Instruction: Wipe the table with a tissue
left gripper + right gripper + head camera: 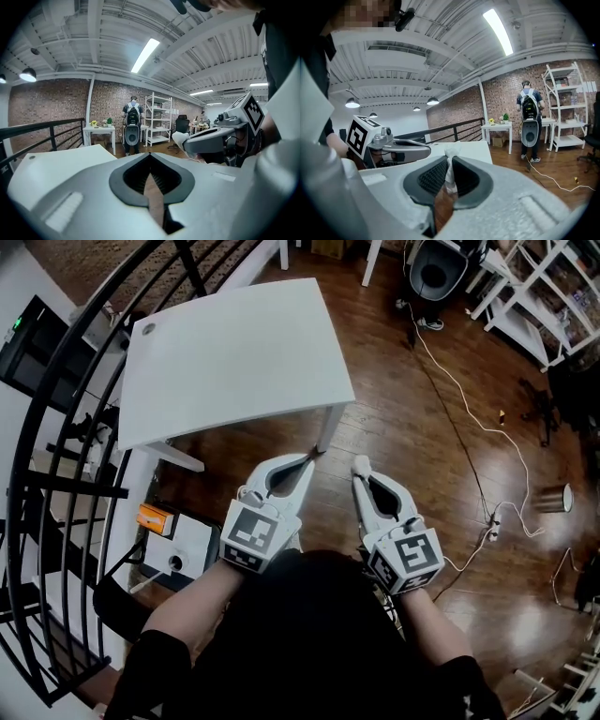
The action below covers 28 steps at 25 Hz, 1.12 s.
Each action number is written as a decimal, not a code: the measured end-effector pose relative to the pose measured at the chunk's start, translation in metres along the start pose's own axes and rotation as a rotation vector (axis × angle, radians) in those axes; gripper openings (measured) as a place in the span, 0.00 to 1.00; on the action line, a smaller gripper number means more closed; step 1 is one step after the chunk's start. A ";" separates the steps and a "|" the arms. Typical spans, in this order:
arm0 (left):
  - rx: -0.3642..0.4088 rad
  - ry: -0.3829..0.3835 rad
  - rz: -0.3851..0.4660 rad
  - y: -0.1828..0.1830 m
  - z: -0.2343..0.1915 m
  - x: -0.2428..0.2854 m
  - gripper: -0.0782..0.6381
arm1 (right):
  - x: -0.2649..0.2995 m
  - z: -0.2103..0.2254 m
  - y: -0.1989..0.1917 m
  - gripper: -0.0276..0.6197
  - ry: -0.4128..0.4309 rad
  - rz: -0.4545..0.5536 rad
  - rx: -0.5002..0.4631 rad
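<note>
The white table point(234, 352) stands ahead and to the left, its top bare; it also shows low in the left gripper view point(56, 164). Both grippers hover over the wood floor, short of the table's near right leg. My right gripper point(361, 467) is shut on a small white tissue point(360, 463). In the right gripper view the tissue point(451, 166) sits pinched upright between the dark pads, its top poking out past the right gripper's point(450, 160) tips. My left gripper point(309, 456) is shut with nothing in it, and floor shows through the left gripper's point(150, 157) pad opening.
A curved black railing point(56, 474) runs along the left. White shelving point(534, 296) stands at the back right, and a white cable point(469, 399) snakes over the floor toward a metal can point(555, 498). A person with a backpack point(132, 117) stands far off by a small table point(99, 129).
</note>
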<state>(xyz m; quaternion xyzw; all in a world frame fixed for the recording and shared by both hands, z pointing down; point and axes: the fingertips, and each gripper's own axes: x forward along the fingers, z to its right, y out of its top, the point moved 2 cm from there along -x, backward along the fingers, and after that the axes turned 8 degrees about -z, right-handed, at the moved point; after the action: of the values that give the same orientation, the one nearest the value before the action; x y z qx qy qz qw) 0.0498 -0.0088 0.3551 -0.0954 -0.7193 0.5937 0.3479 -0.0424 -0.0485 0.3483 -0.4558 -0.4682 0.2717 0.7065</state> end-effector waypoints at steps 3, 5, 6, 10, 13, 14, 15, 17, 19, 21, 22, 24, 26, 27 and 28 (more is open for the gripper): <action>0.010 -0.019 -0.006 -0.001 -0.014 0.000 0.13 | 0.014 -0.004 0.006 0.07 -0.023 -0.016 -0.006; 0.015 -0.029 -0.010 0.000 -0.022 0.000 0.13 | 0.022 -0.004 0.013 0.07 -0.036 -0.024 -0.013; 0.017 -0.032 -0.011 0.001 -0.026 0.001 0.13 | 0.025 -0.003 0.016 0.07 -0.041 -0.025 -0.015; 0.016 -0.032 -0.012 0.002 -0.039 0.001 0.13 | 0.040 0.000 0.021 0.07 -0.049 -0.039 -0.014; 0.015 -0.030 -0.016 0.001 -0.049 0.001 0.13 | 0.051 0.001 0.025 0.07 -0.049 -0.044 -0.023; 0.012 -0.030 -0.018 0.001 -0.051 0.003 0.13 | 0.054 0.004 0.027 0.07 -0.049 -0.047 -0.026; 0.009 -0.030 -0.021 0.001 -0.053 0.004 0.13 | 0.057 0.007 0.028 0.07 -0.048 -0.052 -0.028; 0.007 -0.029 -0.027 0.001 -0.056 0.008 0.13 | 0.064 0.015 0.029 0.07 -0.047 -0.061 -0.032; 0.009 -0.024 -0.032 0.001 -0.058 0.014 0.13 | 0.071 0.024 0.030 0.07 -0.044 -0.072 -0.032; 0.006 -0.014 -0.038 0.002 -0.062 0.021 0.13 | 0.080 0.034 0.028 0.07 -0.038 -0.087 -0.030; 0.002 -0.008 -0.042 0.003 -0.064 0.025 0.13 | 0.085 0.039 0.027 0.07 -0.034 -0.097 -0.029; -0.005 0.002 -0.051 0.002 -0.070 0.034 0.13 | 0.097 0.048 0.023 0.07 -0.024 -0.120 -0.028; -0.011 0.012 -0.066 0.000 -0.076 0.043 0.13 | 0.110 0.056 0.019 0.07 -0.014 -0.143 -0.030; -0.014 0.017 -0.075 -0.001 -0.079 0.049 0.13 | 0.117 0.060 0.017 0.07 -0.008 -0.154 -0.031; -0.016 0.023 -0.083 -0.001 -0.082 0.055 0.13 | 0.123 0.066 0.015 0.07 -0.002 -0.167 -0.030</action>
<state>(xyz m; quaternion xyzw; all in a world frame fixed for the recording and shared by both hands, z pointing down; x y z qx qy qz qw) 0.0600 0.0852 0.3819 -0.0750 -0.7235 0.5718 0.3795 -0.0504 0.0835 0.3951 -0.4256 -0.5094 0.2055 0.7191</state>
